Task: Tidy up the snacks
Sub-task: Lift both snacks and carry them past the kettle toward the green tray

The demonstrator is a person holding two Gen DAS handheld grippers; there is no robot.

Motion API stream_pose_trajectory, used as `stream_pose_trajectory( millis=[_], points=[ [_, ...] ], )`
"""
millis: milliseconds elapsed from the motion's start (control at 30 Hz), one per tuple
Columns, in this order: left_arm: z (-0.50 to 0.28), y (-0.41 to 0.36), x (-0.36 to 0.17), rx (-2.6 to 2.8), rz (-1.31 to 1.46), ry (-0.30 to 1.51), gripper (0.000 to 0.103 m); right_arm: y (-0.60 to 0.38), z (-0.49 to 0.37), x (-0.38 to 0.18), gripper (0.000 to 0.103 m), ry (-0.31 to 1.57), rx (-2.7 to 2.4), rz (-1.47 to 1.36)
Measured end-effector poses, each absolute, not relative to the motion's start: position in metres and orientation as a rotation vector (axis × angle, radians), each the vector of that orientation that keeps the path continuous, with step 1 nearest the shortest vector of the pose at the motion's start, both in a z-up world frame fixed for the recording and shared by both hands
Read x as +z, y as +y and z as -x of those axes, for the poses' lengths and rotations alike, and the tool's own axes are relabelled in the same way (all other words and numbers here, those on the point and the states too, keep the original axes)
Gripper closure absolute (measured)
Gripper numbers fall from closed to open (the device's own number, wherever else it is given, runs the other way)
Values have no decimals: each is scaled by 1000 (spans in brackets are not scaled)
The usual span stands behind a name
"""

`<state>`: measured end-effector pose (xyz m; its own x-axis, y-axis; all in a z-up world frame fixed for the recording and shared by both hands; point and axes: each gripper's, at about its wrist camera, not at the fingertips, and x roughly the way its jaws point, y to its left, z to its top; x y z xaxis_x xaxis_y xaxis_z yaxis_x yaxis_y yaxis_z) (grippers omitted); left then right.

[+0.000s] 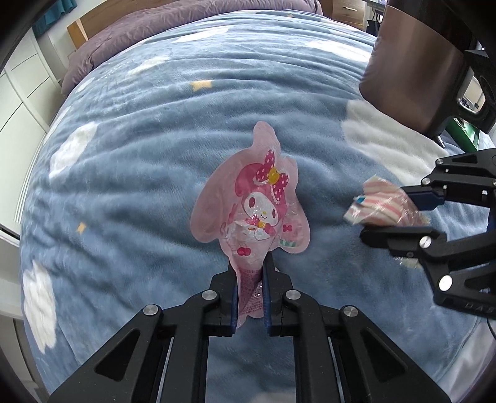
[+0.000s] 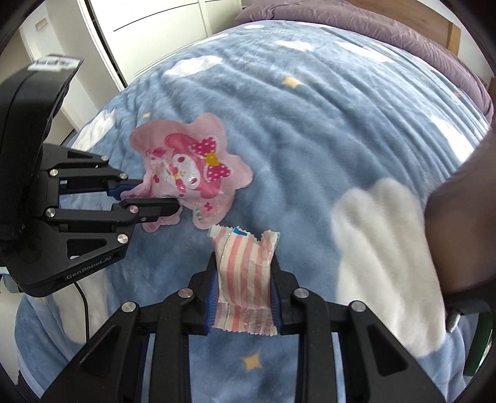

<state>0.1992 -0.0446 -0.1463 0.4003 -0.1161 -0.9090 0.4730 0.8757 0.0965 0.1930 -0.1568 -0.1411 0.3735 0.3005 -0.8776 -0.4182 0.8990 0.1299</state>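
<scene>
My left gripper [image 1: 251,266] is shut on the bottom end of a pink cartoon-rabbit snack pouch [image 1: 254,201] and holds it above the blue blanket. The same pouch [image 2: 192,164] and left gripper [image 2: 148,195] show at the left of the right wrist view. My right gripper [image 2: 243,263] is shut on a pink-and-white striped snack packet [image 2: 245,272], held just right of the pouch. In the left wrist view that packet [image 1: 381,206] sits between the right gripper's fingers [image 1: 387,214] at the right edge.
A blue fleece blanket [image 1: 148,148] with white clouds and yellow stars covers the bed. A purple duvet [image 1: 148,28] lies at the far end by a wooden headboard [image 2: 449,34]. White cupboards [image 2: 148,28] stand beside the bed. A brown sleeve [image 1: 412,68] is at the upper right.
</scene>
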Motion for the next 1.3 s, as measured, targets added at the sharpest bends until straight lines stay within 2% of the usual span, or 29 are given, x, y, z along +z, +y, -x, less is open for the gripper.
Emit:
stream_pose_trajectory(
  millis=[667, 1300],
  points=[
    [-164, -58, -129, -250, -351, 1058, 94, -192, -161, -125, 69, 1078, 394, 77],
    [-99, -89, -68, -235, -330, 918, 93, -230, -105, -88, 69, 1016, 347, 47]
  ],
)
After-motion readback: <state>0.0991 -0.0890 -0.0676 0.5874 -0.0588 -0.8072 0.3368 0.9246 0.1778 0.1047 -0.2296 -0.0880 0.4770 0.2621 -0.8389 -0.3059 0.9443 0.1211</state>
